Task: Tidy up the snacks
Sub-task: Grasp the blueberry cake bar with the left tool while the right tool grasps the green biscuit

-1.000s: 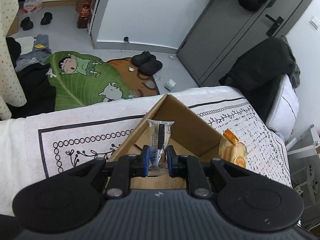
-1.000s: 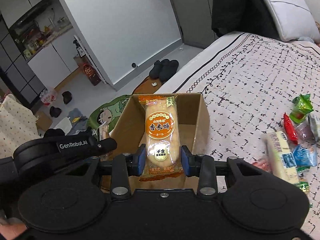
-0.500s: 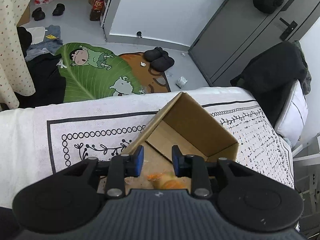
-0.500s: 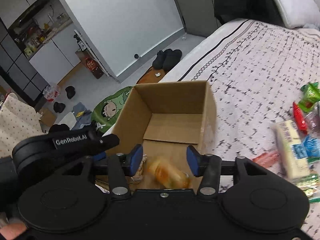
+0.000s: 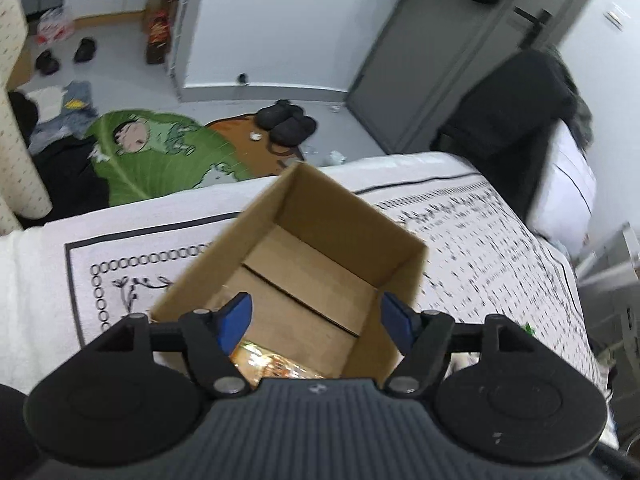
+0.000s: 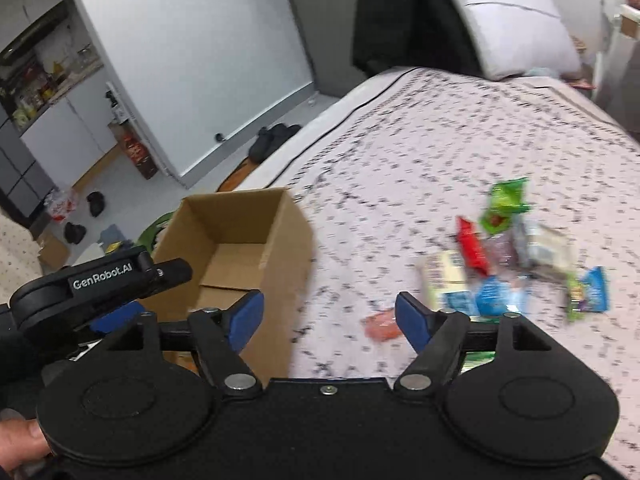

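Observation:
An open cardboard box [image 5: 332, 216] [image 6: 248, 216] stands on the patterned bed cover. My left gripper [image 5: 316, 316] hangs over the box's near end, its jaws opening with nothing between them. An orange snack packet [image 5: 268, 362] lies on the box floor just below it. My right gripper [image 6: 328, 318] is to the right of the box over the bed cover, jaws opening and empty. A blurred pile of snack packets [image 6: 508, 268] lies on the cover to its right, among them a green one [image 6: 506, 204] and a red one [image 6: 472, 248]. The left gripper's body [image 6: 100, 284] shows beside the box.
The bed's edge runs behind the box, with a green leaf rug [image 5: 160, 156] and black slippers [image 5: 288, 126] on the floor beyond. A pillow [image 6: 508, 24] and dark clothing [image 5: 508, 104] lie at the bed's far end. A person's thumb [image 6: 20, 440] grips the right handle.
Both grippers let go of their packets, which dropped into the box, and their jaws spread wide. The right gripper swung right from over the box toward the snack pile; the left pulled back slightly.

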A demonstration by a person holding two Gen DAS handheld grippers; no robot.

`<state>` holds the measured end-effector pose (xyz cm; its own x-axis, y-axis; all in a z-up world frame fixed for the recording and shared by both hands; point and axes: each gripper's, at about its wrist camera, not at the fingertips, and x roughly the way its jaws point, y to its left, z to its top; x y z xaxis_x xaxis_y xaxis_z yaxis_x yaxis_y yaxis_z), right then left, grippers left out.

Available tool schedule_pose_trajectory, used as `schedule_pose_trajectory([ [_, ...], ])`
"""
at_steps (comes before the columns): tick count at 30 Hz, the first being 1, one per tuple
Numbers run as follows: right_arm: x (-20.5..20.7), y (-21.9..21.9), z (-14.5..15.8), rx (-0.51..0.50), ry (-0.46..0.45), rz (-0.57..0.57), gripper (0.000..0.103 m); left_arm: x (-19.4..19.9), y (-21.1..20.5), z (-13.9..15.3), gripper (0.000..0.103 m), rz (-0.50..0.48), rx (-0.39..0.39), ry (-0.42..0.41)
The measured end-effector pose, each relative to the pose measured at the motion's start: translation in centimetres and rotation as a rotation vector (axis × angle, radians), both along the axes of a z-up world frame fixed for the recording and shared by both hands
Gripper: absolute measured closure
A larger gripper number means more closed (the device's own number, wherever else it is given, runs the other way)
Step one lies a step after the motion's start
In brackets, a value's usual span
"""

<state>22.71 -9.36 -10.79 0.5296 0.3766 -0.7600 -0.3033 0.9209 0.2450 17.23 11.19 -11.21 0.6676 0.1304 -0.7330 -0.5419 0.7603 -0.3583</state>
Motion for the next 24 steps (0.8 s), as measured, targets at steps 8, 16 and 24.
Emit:
schedule_pose_trajectory([
  [8, -0.7, -4.3, -0.1, -0.039, -0.016, -0.063, 0.013, 0.6, -3.5, 0.1, 0.023, -0.11, 0.055, -0.004],
  [16, -0.4, -8.6, -0.5, -0.053, 0.0, -0.115, 0.007, 1.0, -5.6, -0.3, 0.021, -0.219, 0.036, -0.008],
  [24, 0.4, -11.6, -2.7, -0.056, 0.017, -0.131, 0.007, 2.2, -7.8, -0.7, 0.021, -0.324, 0.035, 0.014],
])
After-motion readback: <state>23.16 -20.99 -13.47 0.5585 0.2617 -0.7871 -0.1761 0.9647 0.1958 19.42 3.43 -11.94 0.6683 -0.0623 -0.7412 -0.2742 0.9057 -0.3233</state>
